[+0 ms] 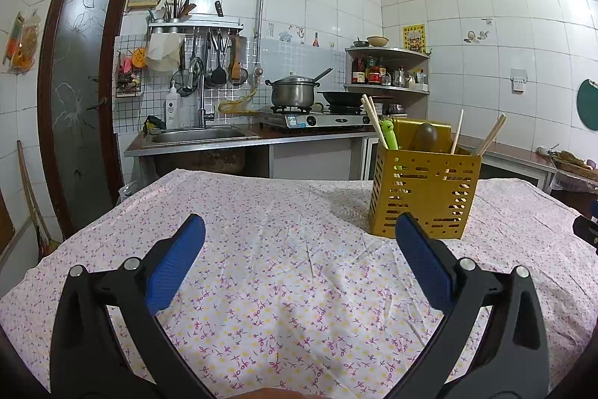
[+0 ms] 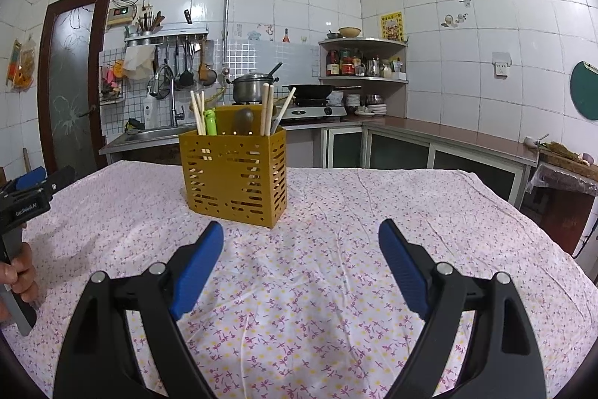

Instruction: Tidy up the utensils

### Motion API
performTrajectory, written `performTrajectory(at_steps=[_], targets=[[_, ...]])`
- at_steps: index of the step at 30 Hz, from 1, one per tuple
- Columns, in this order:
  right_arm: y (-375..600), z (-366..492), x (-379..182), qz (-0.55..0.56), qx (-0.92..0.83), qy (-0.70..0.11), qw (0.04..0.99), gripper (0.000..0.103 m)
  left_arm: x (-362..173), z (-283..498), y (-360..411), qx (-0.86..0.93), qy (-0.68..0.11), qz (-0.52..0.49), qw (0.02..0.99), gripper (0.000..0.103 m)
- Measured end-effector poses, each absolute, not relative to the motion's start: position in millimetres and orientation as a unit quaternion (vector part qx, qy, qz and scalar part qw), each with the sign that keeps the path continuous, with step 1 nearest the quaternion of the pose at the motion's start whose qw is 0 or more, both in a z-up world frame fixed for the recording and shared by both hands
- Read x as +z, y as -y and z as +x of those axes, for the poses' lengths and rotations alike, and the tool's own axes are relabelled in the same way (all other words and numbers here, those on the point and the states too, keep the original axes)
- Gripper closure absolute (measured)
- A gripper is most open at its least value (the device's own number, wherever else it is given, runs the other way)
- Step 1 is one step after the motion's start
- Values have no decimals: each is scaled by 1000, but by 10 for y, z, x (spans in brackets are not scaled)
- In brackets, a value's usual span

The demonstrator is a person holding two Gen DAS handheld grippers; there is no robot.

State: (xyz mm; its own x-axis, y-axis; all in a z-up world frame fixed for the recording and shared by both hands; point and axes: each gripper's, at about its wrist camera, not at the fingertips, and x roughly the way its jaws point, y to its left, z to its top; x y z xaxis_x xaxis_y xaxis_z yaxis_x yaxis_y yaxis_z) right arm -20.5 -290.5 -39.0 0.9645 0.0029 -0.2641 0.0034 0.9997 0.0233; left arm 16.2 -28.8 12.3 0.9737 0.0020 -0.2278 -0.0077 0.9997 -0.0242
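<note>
Looks pretty much wrapped up to me: the yellow perforated plastic utensil holder (image 2: 233, 171) stands upright on the tabletop with the pink floral cloth (image 2: 336, 230), a bit left of centre in the right wrist frame, and it's already stuffed with pale wooden chopsticks (image 2: 198, 116), a green plastic-handled utensil (image 2: 210, 122) and a dark brown rounded spoon (image 2: 244, 118). I can't spot a single loose utensil on the cloth in either view, so I'd guess nothing's left to sort, unless something lies outside the frames. Both grippers are empty: the left gripper (image 1: 301, 236) has its blue-padded fingers spread wide over bare cloth, and so does the right gripper (image 2: 301, 240). View differences: the left wrist camera puts the holder at centre right, just past its right finger. The right wrist camera catches the person's hand (image 2: 18, 277) gripping the other tool's handle at the left edge, which the left view can't show.
</note>
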Motion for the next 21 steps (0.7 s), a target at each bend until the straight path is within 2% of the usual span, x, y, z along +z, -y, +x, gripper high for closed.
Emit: performTrajectory(at_steps=[21], targets=[[2934,-195,-395,13,1,-136,991,19,116,155,314,2,-116,-14,993,5]])
